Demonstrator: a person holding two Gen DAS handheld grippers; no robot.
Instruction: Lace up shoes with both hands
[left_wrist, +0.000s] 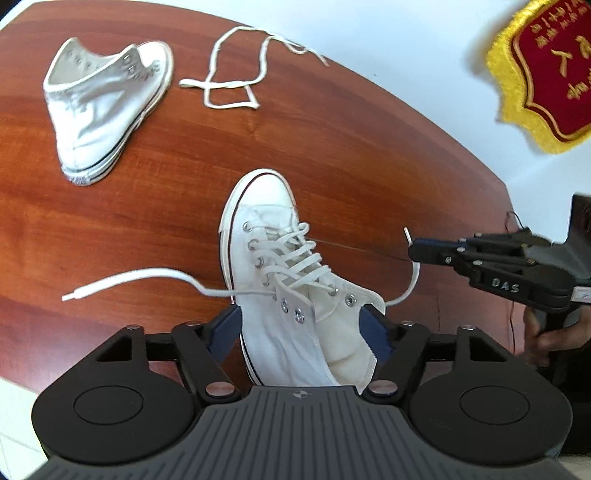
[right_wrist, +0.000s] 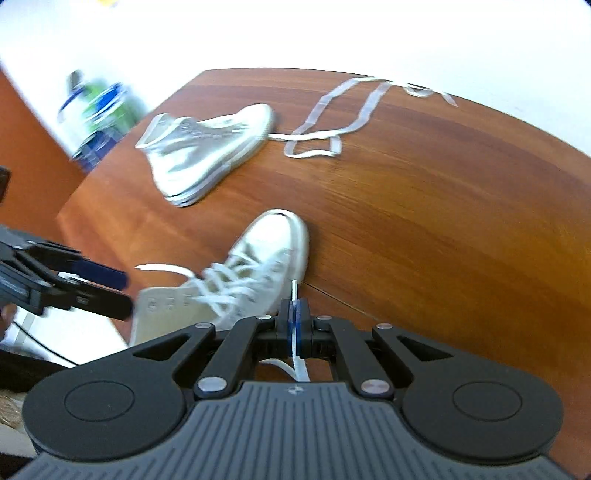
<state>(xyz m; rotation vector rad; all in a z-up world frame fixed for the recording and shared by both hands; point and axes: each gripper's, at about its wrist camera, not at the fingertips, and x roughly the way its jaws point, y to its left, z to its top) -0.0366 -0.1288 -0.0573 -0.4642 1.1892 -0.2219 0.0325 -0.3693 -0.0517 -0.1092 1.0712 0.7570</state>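
1. Two white high-tops on the counter (left_wrist: 369, 155): the near shoe (left_wrist: 280, 266) half laced, the spare shoe (left_wrist: 99, 110) on its side.
2. Left gripper (left_wrist: 301, 328) is spread around the near shoe's ankle, not squeezing.
3. Right gripper (right_wrist: 294, 314) is pressed together on the lace end (right_wrist: 295, 291).

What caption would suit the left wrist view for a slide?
Left claw straddles the half-laced shoe while the right claw pinches one lace end.
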